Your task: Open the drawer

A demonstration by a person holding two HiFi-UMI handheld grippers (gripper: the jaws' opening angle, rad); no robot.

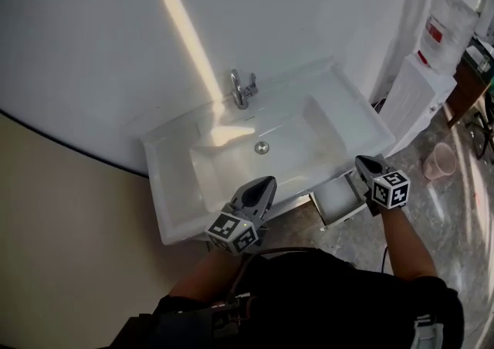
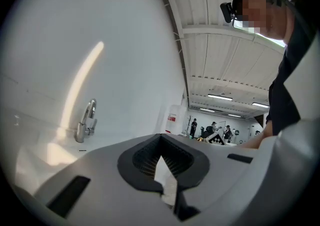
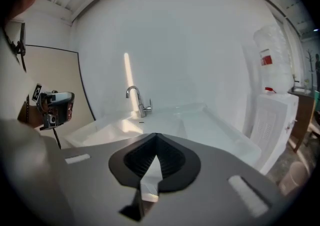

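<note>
A white washbasin (image 1: 166, 177) with a chrome tap (image 1: 241, 89) stands against a white wall, and a water dispenser (image 1: 421, 85) rises from the glossy floor (image 1: 455, 216) at its right. The white drawer (image 1: 338, 199) juts open beneath the basin's front right corner. The left gripper (image 1: 266, 184) and right gripper (image 1: 363, 162) hover over the front edge, jaws together and empty.

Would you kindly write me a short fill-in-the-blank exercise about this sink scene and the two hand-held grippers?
1. The drawer under the sink stands ____.
2. The left hand-held gripper and the right hand-held gripper both have their jaws ____, with nothing between them.
3. The drain lies in front of the chrome ____.
4. Beside the water dispenser, a ____ bin stands on the floor.
Missing words: open; shut; faucet; pink.
</note>
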